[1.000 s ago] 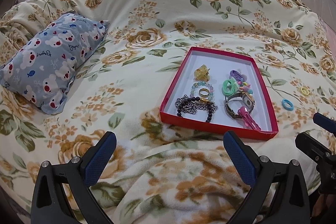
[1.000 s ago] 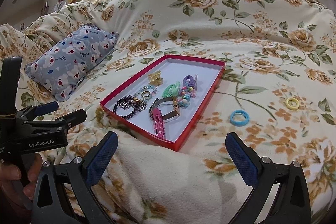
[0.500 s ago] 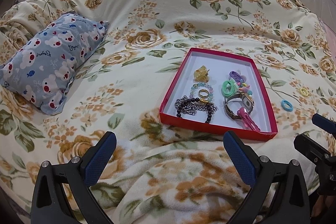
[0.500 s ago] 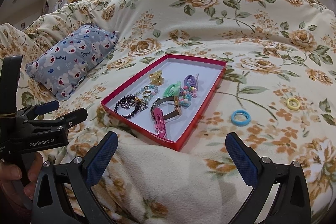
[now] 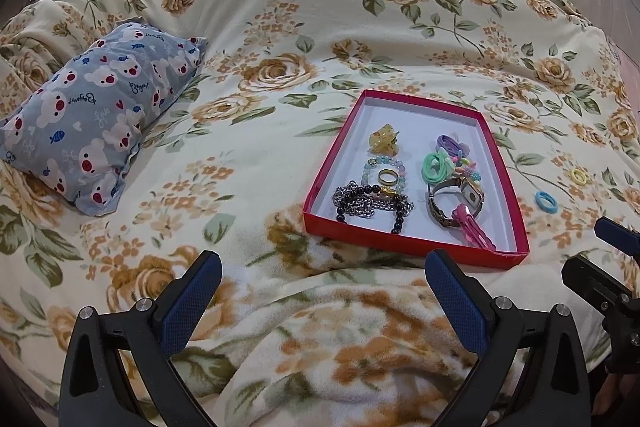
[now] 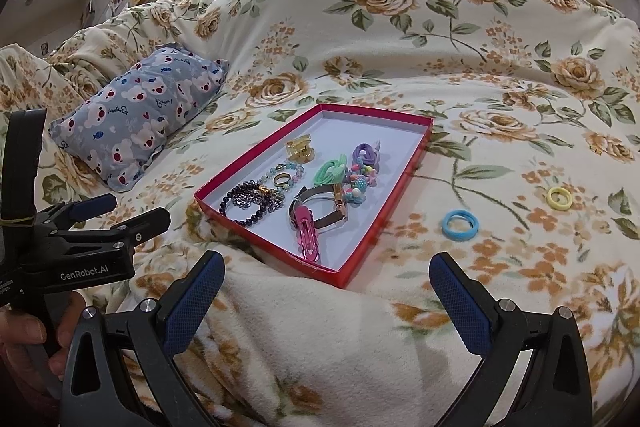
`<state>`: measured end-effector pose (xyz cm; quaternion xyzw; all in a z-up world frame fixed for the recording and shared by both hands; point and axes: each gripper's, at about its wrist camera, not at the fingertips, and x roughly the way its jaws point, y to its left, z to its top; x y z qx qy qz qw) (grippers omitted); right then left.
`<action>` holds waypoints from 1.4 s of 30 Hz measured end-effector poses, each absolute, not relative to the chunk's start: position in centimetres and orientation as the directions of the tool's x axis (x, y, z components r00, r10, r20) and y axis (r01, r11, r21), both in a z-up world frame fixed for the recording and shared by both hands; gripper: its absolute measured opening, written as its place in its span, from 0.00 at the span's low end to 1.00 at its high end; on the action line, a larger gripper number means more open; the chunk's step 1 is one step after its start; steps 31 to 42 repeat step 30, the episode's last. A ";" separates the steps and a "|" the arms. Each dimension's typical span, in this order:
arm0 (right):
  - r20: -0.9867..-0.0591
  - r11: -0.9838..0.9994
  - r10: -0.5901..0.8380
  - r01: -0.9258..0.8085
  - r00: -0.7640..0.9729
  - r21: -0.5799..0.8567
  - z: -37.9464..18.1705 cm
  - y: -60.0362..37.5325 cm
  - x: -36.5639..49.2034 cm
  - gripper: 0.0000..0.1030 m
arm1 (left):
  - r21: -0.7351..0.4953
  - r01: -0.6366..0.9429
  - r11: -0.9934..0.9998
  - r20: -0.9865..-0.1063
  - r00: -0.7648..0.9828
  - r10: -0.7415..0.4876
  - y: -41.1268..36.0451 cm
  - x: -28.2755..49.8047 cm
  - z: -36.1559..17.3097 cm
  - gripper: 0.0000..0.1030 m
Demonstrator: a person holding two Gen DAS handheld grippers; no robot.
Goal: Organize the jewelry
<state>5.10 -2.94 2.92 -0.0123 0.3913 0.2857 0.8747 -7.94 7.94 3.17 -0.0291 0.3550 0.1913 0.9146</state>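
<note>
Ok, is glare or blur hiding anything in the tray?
Left wrist view: red tray sharp, evenly lit, no glare; fisheye bends its edges. Right wrist view: likewise sharp, the blue ring and yellow ring clear on the bedspread.

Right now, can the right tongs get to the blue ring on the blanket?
Probably yes. The blue ring lies alone on the blanket, outside the red box, just ahead of the open right tongs. Nothing lies between them.

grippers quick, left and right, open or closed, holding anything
Left gripper: open, holding nothing.
Right gripper: open, holding nothing.
</note>
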 end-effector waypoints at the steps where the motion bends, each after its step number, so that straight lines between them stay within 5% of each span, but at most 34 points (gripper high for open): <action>1: -0.692 0.837 0.490 -0.509 0.531 0.202 2.9 -2.9 5.1 1.00 | 0.083 -0.370 0.925 -0.660 0.675 0.329 8.0 -8.0 3.2 0.99; 42: -0.717 0.836 0.492 -0.497 0.494 0.232 2.1 -3.1 6.5 1.00 | 0.069 -0.351 0.934 -0.688 0.661 0.299 8.3 -6.0 2.4 0.99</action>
